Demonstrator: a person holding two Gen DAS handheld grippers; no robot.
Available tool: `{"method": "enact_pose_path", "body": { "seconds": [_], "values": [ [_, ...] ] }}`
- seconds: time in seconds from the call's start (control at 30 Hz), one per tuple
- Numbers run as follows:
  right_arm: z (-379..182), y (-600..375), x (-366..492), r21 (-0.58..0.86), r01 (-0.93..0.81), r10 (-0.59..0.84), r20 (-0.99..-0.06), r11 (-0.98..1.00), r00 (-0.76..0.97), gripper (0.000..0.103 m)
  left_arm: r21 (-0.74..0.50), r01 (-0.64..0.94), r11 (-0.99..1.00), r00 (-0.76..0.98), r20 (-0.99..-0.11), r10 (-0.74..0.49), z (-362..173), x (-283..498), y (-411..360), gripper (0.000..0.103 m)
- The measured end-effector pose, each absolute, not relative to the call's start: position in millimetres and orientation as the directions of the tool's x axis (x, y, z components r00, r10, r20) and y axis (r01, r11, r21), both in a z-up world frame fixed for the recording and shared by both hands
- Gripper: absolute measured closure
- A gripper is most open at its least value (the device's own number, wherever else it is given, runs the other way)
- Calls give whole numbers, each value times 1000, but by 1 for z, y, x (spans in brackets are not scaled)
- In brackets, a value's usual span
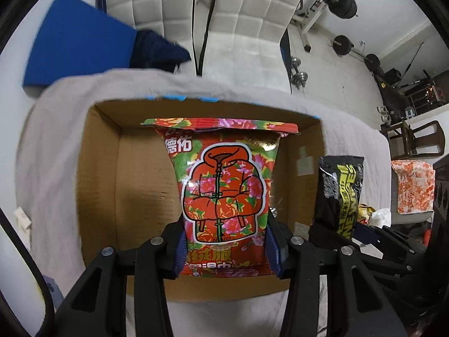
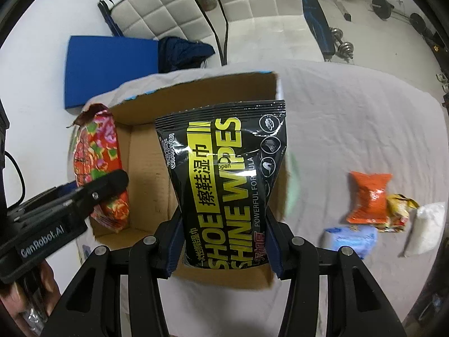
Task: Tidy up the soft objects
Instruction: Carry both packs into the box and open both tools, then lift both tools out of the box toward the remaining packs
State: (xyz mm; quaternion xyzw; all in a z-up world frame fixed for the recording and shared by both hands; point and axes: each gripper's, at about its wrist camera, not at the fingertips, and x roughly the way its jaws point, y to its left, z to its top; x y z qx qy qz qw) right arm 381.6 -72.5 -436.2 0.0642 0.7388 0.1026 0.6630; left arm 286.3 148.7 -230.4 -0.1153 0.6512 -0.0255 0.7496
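Note:
My left gripper (image 1: 226, 248) is shut on a red floral wipes pack (image 1: 224, 191) and holds it above the open cardboard box (image 1: 140, 185). My right gripper (image 2: 223, 241) is shut on a black and yellow shoe wipes pack (image 2: 224, 174), held over the right side of the same box (image 2: 146, 174). The right wrist view shows the floral pack (image 2: 98, 163) and the left gripper (image 2: 102, 189) at the box's left side. The left wrist view shows the black pack (image 1: 341, 193) beside the box's right wall.
The box sits on a table under a grey-white cloth (image 2: 350, 129). On the cloth to the right lie an orange pack (image 2: 369, 199), a light blue pack (image 2: 350, 237), a yellow pack (image 2: 398, 210) and a white pack (image 2: 428, 227). A blue mat (image 2: 109, 70) and gym weights lie on the floor beyond.

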Motion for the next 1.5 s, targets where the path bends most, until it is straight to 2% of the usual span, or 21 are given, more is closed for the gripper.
{"method": "enact_pose_path", "body": {
  "seconds": [0.3,0.5,0.77,0.83,0.87,0.93,1.03,1.17,1.3,1.33,1.5],
  "values": [
    [-506,-45,414,129,-61,117,-978,990,-170,50,-278,-117,953,41,-961,-275,-290,320,169,60],
    [-541,-44,425,90,-51,78,-976,995,-203,50,-272,-98,957,-10,-961,-275,-322,340,168,60],
    [-560,-39,427,92,-49,78,-968,995,-240,47,-274,-89,958,-65,-958,-280,-338,351,160,59],
    [-558,-37,428,85,-54,69,-968,995,-240,42,-274,-90,958,-76,-957,-281,-339,352,159,59],
    [-557,-36,428,83,-56,68,-969,995,-237,40,-268,-85,960,-75,-959,-275,-340,355,161,55],
    [-552,-35,427,72,-63,56,-972,995,-227,26,-251,-77,965,-64,-964,-256,-334,355,161,47],
    [-543,-33,426,53,-68,37,-975,996,-220,23,-227,-73,971,-38,-972,-230,-326,354,163,44],
    [-529,-39,420,23,-71,8,-977,997,-211,23,-197,-73,978,3,-980,-197,-313,343,171,19],
    [-513,-44,409,18,-70,5,-982,997,-188,5,-144,-77,987,54,-989,-140,-300,327,182,6],
    [-509,-45,406,21,-69,8,-983,997,-185,2,-133,-85,987,65,-990,-128,-296,322,186,5],
    [-489,-44,387,10,-80,-2,-989,997,-150,1,-112,-109,988,123,-988,-99,-278,302,197,5]
  ]
}}
